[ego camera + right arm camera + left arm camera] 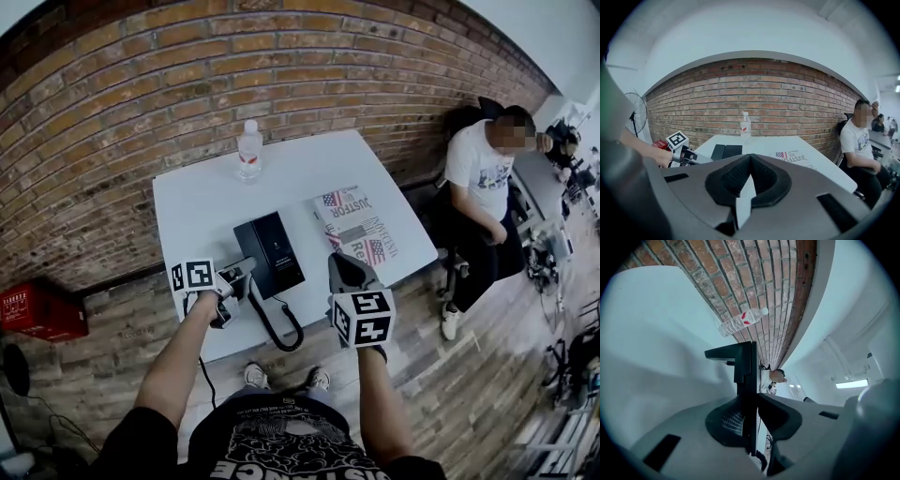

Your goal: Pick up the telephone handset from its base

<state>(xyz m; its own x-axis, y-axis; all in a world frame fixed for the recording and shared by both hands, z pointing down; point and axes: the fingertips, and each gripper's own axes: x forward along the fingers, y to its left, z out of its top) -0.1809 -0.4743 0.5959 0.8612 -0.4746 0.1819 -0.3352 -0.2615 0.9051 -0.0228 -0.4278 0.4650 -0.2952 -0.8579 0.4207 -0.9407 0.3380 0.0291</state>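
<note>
The black telephone base point(281, 248) lies on the white table point(197, 202), its handset point(247, 246) along the left side. My left gripper point(240, 274) reaches in from the left at the handset's near end. In the left gripper view the handset point(746, 376) runs as a thin black slab between the two pads, and the left gripper point(752, 413) is shut on it. My right gripper point(341, 264) hovers to the right of the base, over the table's front. In its own view the right gripper point(749, 161) has its pads meeting at the tips, nothing between them.
A curly black cord point(281, 328) loops from the phone to the table's front edge. A water bottle point(249, 148) stands at the back by the brick wall. A newspaper point(361, 225) lies right of the phone. A person point(483, 183) sits at the table's right end.
</note>
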